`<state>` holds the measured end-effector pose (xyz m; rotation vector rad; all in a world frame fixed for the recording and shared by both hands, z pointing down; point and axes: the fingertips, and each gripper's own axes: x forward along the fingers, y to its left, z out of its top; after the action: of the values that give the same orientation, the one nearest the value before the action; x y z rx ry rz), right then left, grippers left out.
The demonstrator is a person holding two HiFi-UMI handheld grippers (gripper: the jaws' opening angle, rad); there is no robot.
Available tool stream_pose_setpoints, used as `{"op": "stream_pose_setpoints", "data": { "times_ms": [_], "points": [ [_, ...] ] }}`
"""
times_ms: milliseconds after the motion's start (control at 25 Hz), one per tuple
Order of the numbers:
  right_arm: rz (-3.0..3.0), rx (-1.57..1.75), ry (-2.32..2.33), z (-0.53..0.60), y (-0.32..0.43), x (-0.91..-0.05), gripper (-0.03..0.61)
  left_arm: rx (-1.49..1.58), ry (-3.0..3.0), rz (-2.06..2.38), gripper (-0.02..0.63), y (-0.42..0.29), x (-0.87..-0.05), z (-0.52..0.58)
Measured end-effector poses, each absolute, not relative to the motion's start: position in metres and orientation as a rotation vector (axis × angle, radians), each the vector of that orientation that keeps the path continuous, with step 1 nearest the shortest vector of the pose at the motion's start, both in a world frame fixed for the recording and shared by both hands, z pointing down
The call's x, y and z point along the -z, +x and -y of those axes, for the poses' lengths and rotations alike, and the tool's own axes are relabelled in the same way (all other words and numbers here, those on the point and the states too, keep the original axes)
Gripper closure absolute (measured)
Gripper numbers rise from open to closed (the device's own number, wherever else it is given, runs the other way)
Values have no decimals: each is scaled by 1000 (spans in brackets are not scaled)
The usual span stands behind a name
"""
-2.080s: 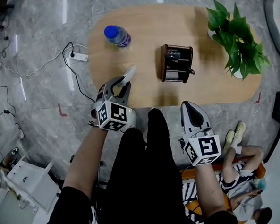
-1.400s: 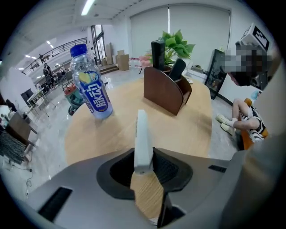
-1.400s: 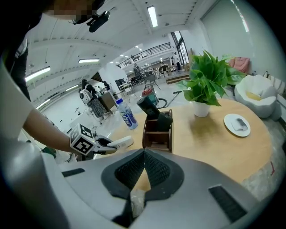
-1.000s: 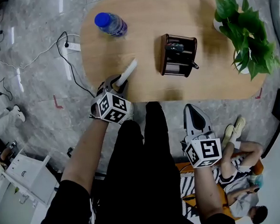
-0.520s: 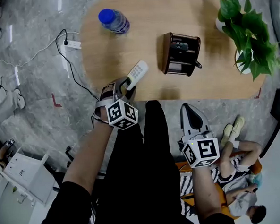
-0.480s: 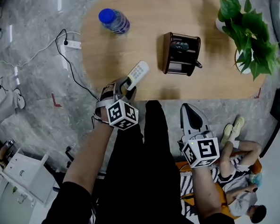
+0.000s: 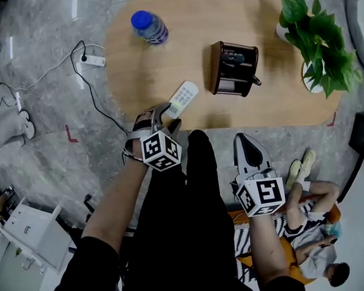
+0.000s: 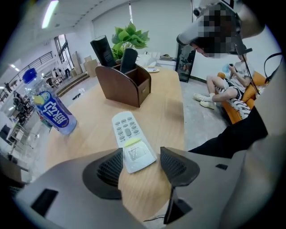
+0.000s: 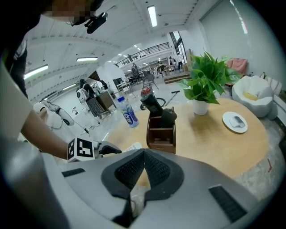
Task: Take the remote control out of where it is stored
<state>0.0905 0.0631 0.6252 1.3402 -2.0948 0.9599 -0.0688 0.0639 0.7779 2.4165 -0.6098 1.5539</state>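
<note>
Left claw [image 8: 140, 164] has just opened — remote [image 8: 132, 141], gripped before, lies flat on table [image 7: 181, 31].

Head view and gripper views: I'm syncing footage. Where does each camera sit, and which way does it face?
Head view: on the person's head, facing steeply down at the light wooden table; both forearms, black-clad legs, left gripper, right gripper show.
Left gripper view: on that gripper, facing along jaws that have just been opening, the white remote control's end between them; black clothing shows.
Right gripper view: on that gripper, facing over shut jaws across the table; left forearm shows.
Shared: all see the dark brown wooden organiser.
</note>
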Motion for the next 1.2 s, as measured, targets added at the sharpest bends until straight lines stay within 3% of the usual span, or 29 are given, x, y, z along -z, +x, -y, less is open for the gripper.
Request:
{"op": "stream_pose_setpoints", "data": {
  "times_ms": [520, 1040, 1200],
  "points": [
    [2158, -828, 1463, -71, 73, -557, 572, -1356, 2470, 715, 370, -84, -692, -51],
    [2264, -634, 1665, -89, 57, -406, 572, -889, 2574, 1064, 562, -121, -487, -39],
    [2266, -647, 1690, -111, 52, -388, 572, -728, 2542, 1120, 593, -138, -443, -61]
  ]
}}
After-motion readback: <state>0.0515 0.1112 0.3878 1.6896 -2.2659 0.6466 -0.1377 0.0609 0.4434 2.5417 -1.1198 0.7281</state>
